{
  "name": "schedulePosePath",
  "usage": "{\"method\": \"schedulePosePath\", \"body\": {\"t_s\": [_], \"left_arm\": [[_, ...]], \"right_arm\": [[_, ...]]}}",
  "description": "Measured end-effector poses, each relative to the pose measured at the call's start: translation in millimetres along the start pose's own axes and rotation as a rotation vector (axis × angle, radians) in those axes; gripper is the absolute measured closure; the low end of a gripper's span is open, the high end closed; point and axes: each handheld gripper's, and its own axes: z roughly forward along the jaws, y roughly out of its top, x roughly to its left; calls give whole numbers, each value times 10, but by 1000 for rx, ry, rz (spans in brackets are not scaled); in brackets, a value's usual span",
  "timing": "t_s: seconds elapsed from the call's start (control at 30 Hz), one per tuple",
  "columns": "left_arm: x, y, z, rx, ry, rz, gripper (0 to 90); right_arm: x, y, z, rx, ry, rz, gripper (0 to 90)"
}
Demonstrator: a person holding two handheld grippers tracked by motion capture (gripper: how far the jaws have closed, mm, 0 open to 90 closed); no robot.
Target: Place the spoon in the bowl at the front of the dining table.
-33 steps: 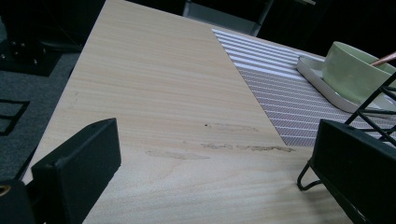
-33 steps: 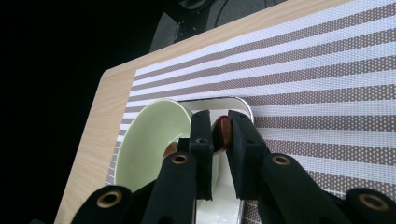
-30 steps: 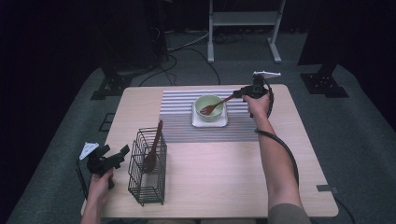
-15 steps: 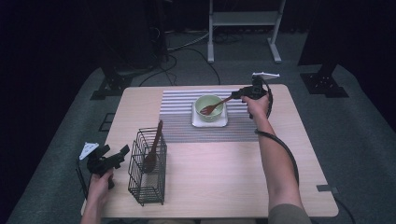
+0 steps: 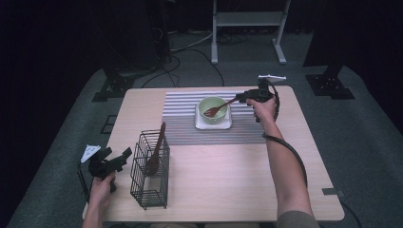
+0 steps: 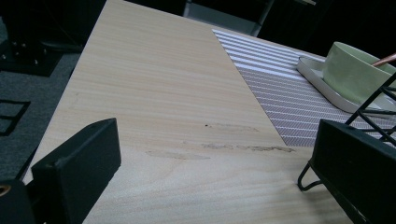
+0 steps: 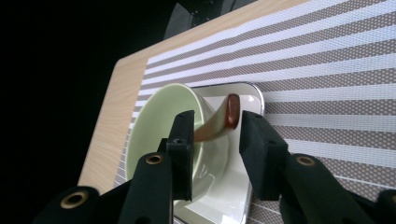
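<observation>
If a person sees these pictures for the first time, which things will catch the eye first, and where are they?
First, the green bowl on a white tray, on the striped mat at the far middle of the table; a wooden spoon leans in it, its handle between the jaws of the right gripper. Next, the black wire basket at the near left, holding another wooden utensil, with the left gripper open beside it.

The bowl (image 5: 213, 109) was pale green and sat on a white tray (image 5: 213, 124), with a reddish-brown wooden spoon (image 5: 220, 107) in it. The placemat (image 5: 180, 121) was striped grey and white on the light wood-grain table (image 5: 237, 180). The wire basket (image 5: 149, 171) and both grippers' jaws were black.
</observation>
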Motion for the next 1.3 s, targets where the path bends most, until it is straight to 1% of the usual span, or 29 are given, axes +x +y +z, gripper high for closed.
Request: {"method": "schedulePosePath", "body": {"t_s": [0.27, 0.43, 0.53, 0.67, 0.83, 1.07, 1.3], "left_arm": [[-7, 0, 2, 2, 1, 9, 5], [-4, -1, 0, 0, -1, 6, 5], [-3, -1, -2, 0, -3, 6, 5], [-9, -1, 0, 1, -4, 13, 5], [-6, -1, -2, 0, -3, 11, 5], [-10, -1, 0, 1, -3, 13, 5], [-12, 0, 2, 2, -1, 17, 5]], "right_arm": [[26, -49, -20, 11, 40, -22, 535], [40, -105, -41, 24, 53, -32, 503], [34, -130, -73, 27, 67, -27, 481], [31, -161, -105, 29, 69, -34, 470], [28, -226, -141, 47, 77, -53, 441], [-9, -323, -188, 77, 93, -62, 399], [-29, -389, -262, 90, 100, -78, 377]]}}
